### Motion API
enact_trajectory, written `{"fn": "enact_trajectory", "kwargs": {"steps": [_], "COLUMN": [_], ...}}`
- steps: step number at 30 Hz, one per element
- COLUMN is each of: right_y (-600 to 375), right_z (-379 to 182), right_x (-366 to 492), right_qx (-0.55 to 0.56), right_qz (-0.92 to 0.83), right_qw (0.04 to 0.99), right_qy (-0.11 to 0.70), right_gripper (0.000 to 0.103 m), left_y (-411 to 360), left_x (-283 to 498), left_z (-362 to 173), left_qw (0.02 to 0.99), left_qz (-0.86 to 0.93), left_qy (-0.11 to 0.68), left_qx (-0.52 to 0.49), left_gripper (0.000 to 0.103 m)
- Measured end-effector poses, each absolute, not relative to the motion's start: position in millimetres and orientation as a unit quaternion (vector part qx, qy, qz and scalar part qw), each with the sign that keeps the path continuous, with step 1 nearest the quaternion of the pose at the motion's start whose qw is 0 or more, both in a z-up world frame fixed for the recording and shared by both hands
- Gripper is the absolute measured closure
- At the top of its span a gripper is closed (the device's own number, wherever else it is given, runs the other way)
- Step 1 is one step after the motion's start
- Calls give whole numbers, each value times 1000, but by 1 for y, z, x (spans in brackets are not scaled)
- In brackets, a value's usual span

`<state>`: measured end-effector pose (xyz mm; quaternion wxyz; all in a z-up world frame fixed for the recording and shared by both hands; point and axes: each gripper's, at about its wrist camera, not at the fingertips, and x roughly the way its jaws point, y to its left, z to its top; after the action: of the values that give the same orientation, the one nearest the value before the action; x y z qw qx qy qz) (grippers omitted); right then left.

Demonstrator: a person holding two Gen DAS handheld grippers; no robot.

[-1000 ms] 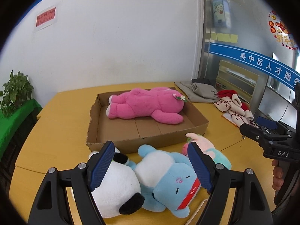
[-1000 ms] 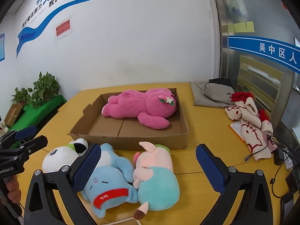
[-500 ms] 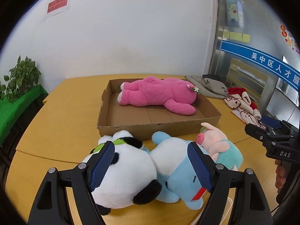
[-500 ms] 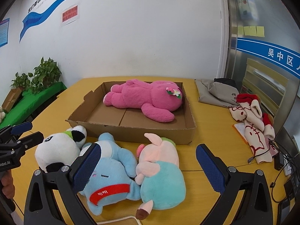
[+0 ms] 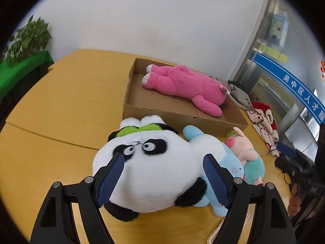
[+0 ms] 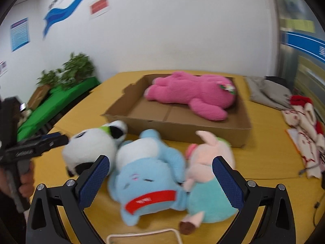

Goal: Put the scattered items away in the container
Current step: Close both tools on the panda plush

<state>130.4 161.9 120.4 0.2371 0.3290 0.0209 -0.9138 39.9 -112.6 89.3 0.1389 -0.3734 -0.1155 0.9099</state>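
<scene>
My left claw (image 5: 163,173) hangs spread wide around the panda plush (image 5: 150,170), pads not visibly pressing it. My right claw (image 6: 161,180) gapes over the blue plush (image 6: 146,174) and pig plush (image 6: 209,162). The pink bear (image 6: 193,97) lies in the cardboard box (image 6: 182,129).

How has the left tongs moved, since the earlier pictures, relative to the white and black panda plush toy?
Yes. The left tongs came forward and down toward the white and black panda plush toy, which now lies between its open jaws, nearer than the brown cardboard box.
</scene>
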Motion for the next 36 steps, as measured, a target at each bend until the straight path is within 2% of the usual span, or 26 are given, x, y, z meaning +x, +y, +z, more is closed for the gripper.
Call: {"fn": "enact_trajectory", "kwargs": {"steps": [5, 13, 18, 23, 26, 30, 32, 36], "right_y": [128, 90, 51, 7, -12, -15, -15, -12], "right_z": [110, 87, 79, 71, 52, 37, 38, 39], "right_x": [131, 79, 58, 39, 26, 25, 27, 34], "right_qx": [350, 437, 468, 485, 499, 496, 496, 486], "right_qz": [-877, -818, -800, -803, -804, -802, -798, -798], "right_qw": [329, 353, 354, 340, 320, 330, 340, 354], "right_qy": [-9, -126, -123, -68, -36, -36, -38, -42], "right_gripper": [0, 0, 0, 0, 0, 0, 9, 18], "left_y": [-152, -193, -193, -195, -193, -192, -190, -187], "left_x": [39, 41, 31, 17, 11, 8, 8, 12], "left_z": [75, 23, -10, -39, -52, -60, -59, -47], "left_qw": [149, 178, 224, 278, 290, 296, 300, 303], "left_qz": [892, 834, 783, 721, 699, 687, 691, 710], "left_qy": [-176, -279, -350, -448, -475, -490, -486, -462], "left_qx": [-389, -440, -464, -449, -449, -448, -444, -436], "left_gripper": [23, 23, 23, 23, 23, 22, 29, 39]}}
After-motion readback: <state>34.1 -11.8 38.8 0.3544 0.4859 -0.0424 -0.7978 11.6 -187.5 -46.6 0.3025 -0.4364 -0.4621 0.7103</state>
